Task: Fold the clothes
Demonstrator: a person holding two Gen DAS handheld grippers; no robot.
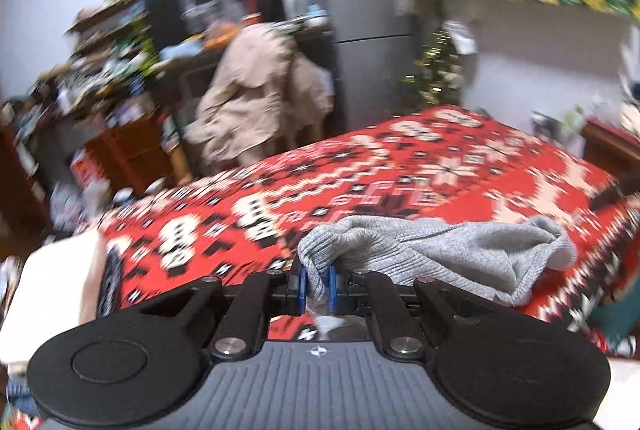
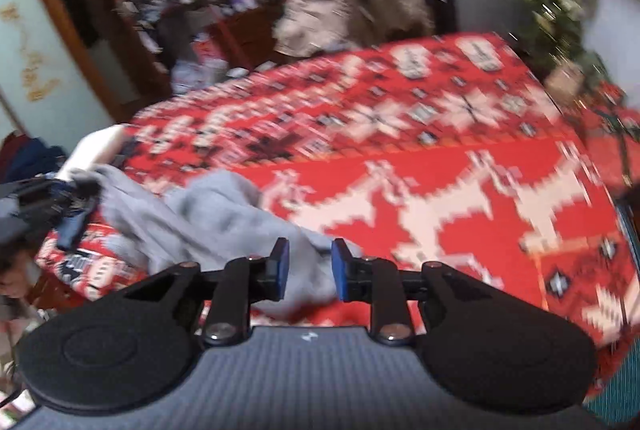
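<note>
A grey knit garment lies bunched near the front edge of a surface covered by a red patterned blanket. My left gripper is shut on the garment's ribbed left end, with cloth pinched between the blue pads. In the right wrist view the same garment stretches from the left towards my right gripper. Its blue pads stand apart and grey cloth lies in the gap, not squeezed. The left gripper shows at the far left, holding the garment's other end.
A white folded item sits at the blanket's left edge. Behind are a beige coat over a chair, a grey fridge, cluttered shelves and a small decorated tree. The blanket's edge drops off at the right.
</note>
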